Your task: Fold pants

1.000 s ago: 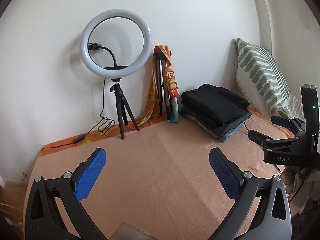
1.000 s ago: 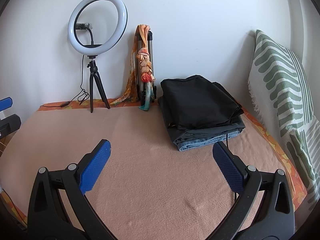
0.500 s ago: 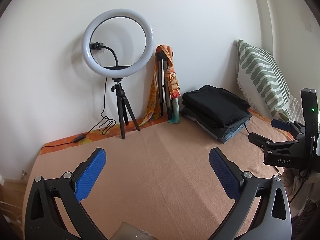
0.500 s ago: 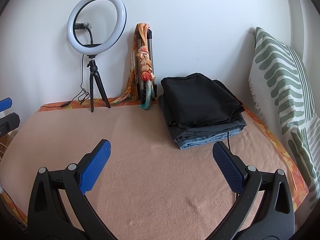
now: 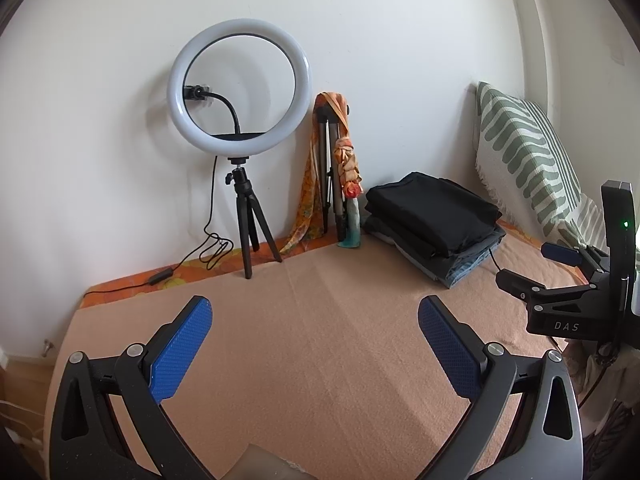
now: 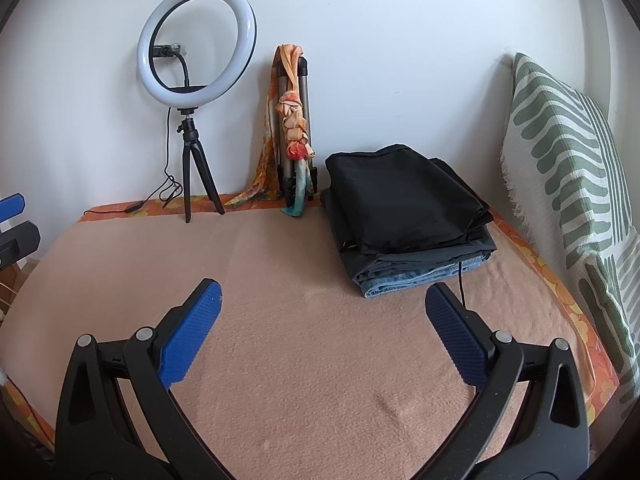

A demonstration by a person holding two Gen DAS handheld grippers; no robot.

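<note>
Both views drifted slightly right since earlier frame. Left hand-held gripper point(image 5: 314, 320) and right hand-held gripper point(image 6: 322, 306) — jaws spread wide, empty, hovering over blanket point(image 6: 280, 280). Folded pants stack point(image 6: 404, 216) parked by wall beside pillow point(image 6: 568, 160) — leaves folding area free.

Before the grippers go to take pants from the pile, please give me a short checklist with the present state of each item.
1. Left gripper open and holding nothing: ok.
2. Right gripper open and holding nothing: ok.
3. Pile of pants in view, black pair on top: ok.
4. Blanket in front of the pile free for spreading: ok.
5. Thin black cable beside the pile's near edge may snag: not ok.
6. Number of pairs in the pile: cannot tell.
</note>
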